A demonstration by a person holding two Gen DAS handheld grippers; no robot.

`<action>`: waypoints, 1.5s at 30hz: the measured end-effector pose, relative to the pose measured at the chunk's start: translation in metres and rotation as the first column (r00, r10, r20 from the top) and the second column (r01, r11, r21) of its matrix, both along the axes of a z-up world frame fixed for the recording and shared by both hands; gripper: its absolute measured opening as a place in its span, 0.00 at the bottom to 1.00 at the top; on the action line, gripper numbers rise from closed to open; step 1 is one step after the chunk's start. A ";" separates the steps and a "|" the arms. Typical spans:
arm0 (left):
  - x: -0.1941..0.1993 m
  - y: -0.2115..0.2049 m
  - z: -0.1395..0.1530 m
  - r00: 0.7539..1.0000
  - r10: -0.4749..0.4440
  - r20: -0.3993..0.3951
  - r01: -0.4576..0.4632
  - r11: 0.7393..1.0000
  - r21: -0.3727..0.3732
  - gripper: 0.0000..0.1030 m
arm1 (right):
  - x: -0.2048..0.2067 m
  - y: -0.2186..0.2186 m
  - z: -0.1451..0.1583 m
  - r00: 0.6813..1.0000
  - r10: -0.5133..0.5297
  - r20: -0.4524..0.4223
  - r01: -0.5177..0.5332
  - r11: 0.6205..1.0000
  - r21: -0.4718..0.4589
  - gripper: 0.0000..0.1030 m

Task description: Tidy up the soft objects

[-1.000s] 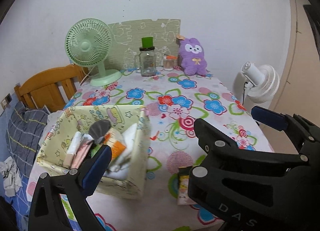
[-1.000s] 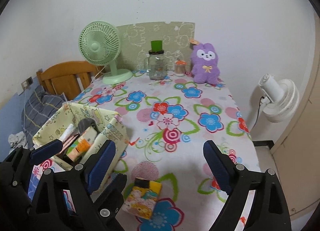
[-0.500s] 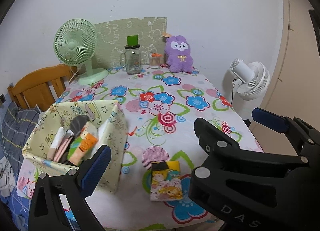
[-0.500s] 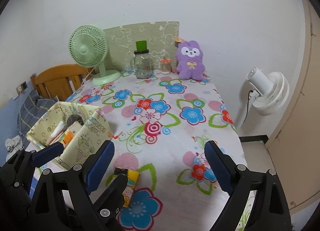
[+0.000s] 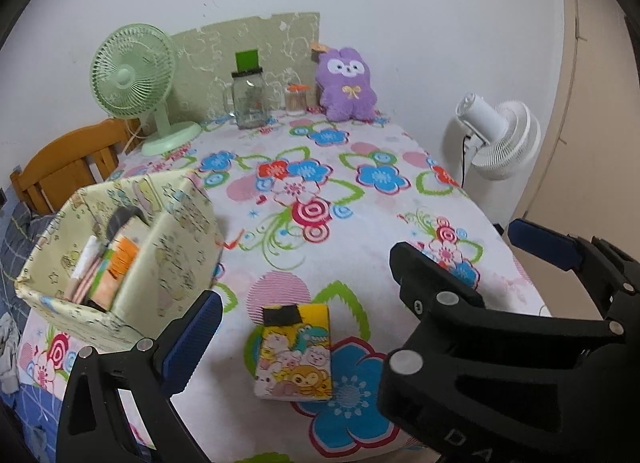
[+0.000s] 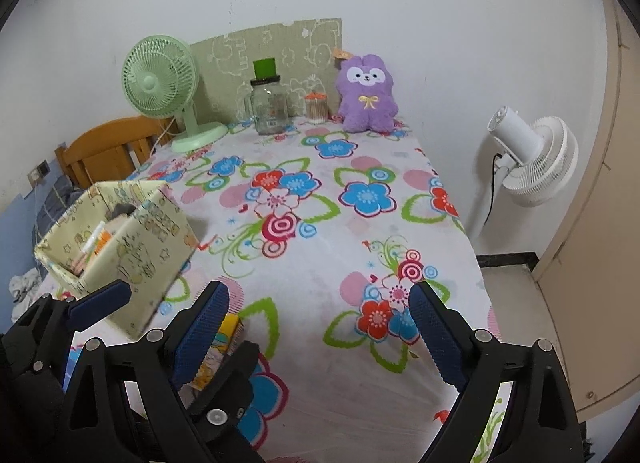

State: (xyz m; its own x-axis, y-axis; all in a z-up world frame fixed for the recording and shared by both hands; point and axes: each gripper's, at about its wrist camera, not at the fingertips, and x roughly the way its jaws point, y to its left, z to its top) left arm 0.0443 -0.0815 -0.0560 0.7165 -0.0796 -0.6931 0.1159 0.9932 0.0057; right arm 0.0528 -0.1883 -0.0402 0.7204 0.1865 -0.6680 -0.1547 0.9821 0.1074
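While both tools gape | cartoon pouch (image 5: 295, 351) between left tool (image 5: 366, 297) pads

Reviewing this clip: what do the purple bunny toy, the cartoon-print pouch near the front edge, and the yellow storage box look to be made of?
Purple bunny toy: plush fabric, judging by its fuzzy matte pile and rounded stuffed shape.
Cartoon-print pouch: probably soft printed cloth or a tissue pack; rounded corners, matte print, with a black strip on top.
Yellow storage box: seemingly fabric or paper over board; thin walls, slightly bowed, with a printed pattern.
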 end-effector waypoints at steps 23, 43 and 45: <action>0.016 0.005 -0.054 0.991 0.050 -0.124 -0.051 0.999 -0.005 0.76 | 0.016 0.002 -0.053 0.994 0.004 -0.113 -0.005 1.000 -0.005 0.91; 0.011 0.010 -0.029 0.996 0.044 -0.084 -0.044 0.999 0.002 0.46 | 0.011 0.010 -0.031 0.996 0.011 -0.087 -0.010 1.000 0.010 0.91; 0.009 0.011 -0.021 0.997 0.038 -0.065 -0.038 0.999 0.004 0.46 | 0.011 0.011 -0.025 0.997 0.011 -0.083 -0.010 1.000 0.013 0.91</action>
State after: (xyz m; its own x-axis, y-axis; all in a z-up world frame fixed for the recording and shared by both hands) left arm 0.0536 -0.0709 -0.0771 0.6721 -0.0518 -0.7386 0.0787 0.9969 0.0017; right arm 0.0637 -0.1775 -0.0652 0.6607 0.2022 -0.7229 -0.1549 0.9790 0.1323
